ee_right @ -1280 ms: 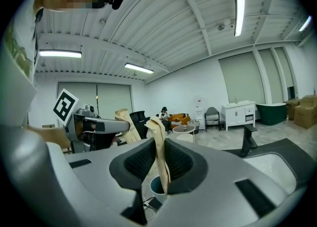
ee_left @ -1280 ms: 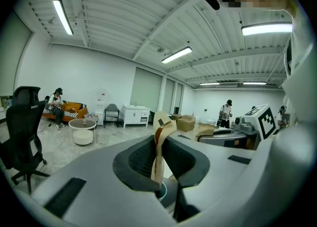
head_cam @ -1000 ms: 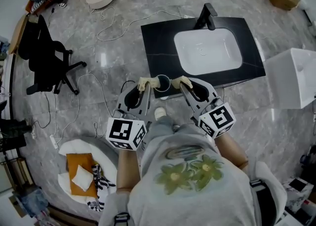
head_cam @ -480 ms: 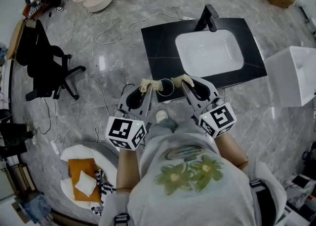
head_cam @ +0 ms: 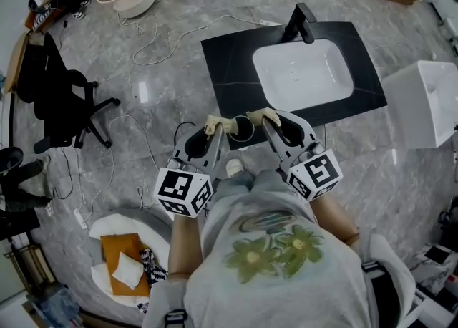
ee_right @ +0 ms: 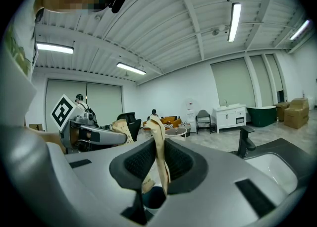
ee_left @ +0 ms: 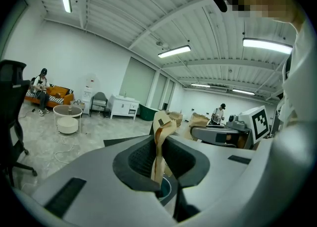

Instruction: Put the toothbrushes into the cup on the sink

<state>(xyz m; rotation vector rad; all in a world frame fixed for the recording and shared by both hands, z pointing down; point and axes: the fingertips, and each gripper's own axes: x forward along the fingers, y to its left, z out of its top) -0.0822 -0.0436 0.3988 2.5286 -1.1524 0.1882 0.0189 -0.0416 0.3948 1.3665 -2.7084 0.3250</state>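
Head view: left gripper (head_cam: 217, 126) and right gripper (head_cam: 262, 117) flank the cup (head_cam: 241, 128) on the counter (head_cam: 229, 69) corner. Left jaws clench a wrapped toothbrush (ee_left: 159, 144); right jaws clench a second toothbrush (ee_right: 160, 146). Insertion judged in hand; next, lower tips in, release.

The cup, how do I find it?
Look for the black counter with the white basin sunk in it. At its near edge, between the tan tips of the left gripper and the right gripper, stands the cup: the only small round rim there.
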